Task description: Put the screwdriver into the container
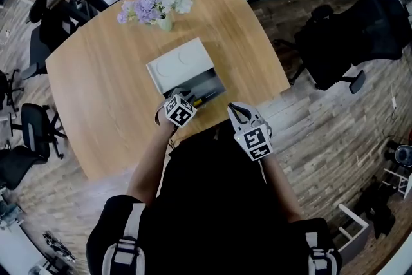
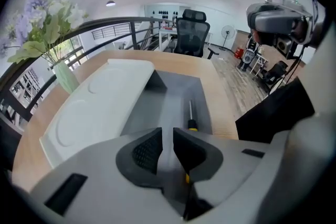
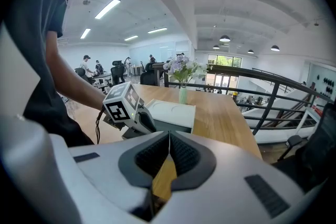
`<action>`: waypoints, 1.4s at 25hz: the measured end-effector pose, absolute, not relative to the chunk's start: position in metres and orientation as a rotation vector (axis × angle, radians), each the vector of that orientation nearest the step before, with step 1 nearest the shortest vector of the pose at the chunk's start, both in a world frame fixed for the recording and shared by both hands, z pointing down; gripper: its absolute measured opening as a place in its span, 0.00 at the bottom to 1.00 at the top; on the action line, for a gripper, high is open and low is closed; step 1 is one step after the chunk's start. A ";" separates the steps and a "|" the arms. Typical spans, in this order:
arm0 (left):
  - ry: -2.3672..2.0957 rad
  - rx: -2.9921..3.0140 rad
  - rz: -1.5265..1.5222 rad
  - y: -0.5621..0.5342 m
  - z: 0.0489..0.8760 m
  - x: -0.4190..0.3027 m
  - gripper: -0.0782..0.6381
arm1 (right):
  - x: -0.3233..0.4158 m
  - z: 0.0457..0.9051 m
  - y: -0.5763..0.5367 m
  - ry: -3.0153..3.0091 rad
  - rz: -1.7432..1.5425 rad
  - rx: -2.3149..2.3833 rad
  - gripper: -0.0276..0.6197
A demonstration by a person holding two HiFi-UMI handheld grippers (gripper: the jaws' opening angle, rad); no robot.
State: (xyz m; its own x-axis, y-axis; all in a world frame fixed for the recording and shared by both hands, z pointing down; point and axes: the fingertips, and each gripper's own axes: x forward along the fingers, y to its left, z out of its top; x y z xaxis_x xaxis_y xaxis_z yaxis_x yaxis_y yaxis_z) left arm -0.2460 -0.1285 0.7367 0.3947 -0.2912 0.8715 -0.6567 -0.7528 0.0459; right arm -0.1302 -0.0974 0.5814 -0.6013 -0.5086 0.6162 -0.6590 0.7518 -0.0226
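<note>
- My left gripper (image 2: 168, 136) hangs over the near end of the open grey container (image 2: 176, 92). Jaws stand a narrow gap apart, nothing between them.
- Screwdriver (image 2: 190, 115) lies inside the container along its right wall; its yellow-and-black handle end runs under my right-hand jaw.
- The white lid (image 2: 100, 107) leans off the container's left side.
- My right gripper (image 3: 169, 136) is off the table (image 1: 96, 74) edge, jaws closed together and empty.
- Vase of flowers (image 1: 161, 0) stands at the far side, well apart.

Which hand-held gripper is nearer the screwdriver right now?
Left. The left hand-held gripper hovers just above the screwdriver in the container; the right hand-held gripper is off beside the container.
</note>
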 end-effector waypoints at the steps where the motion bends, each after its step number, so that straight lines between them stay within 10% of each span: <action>1: -0.835 2.274 1.293 -0.129 0.735 -0.247 0.21 | -0.130 0.582 -0.098 -2.356 0.330 0.865 0.08; 35: -1.426 2.481 0.697 -0.102 0.542 -0.229 0.14 | -0.140 0.563 -0.121 -2.521 0.124 0.369 0.08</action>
State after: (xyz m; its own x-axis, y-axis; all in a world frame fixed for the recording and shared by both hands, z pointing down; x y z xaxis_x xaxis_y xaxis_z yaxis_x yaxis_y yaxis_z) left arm -0.2291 -0.1017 0.5416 0.4249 -0.7616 0.4893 -0.8540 -0.5166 -0.0624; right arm -0.1399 -0.1209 0.5628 -0.7922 -0.2349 0.5633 -0.2890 0.9573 -0.0073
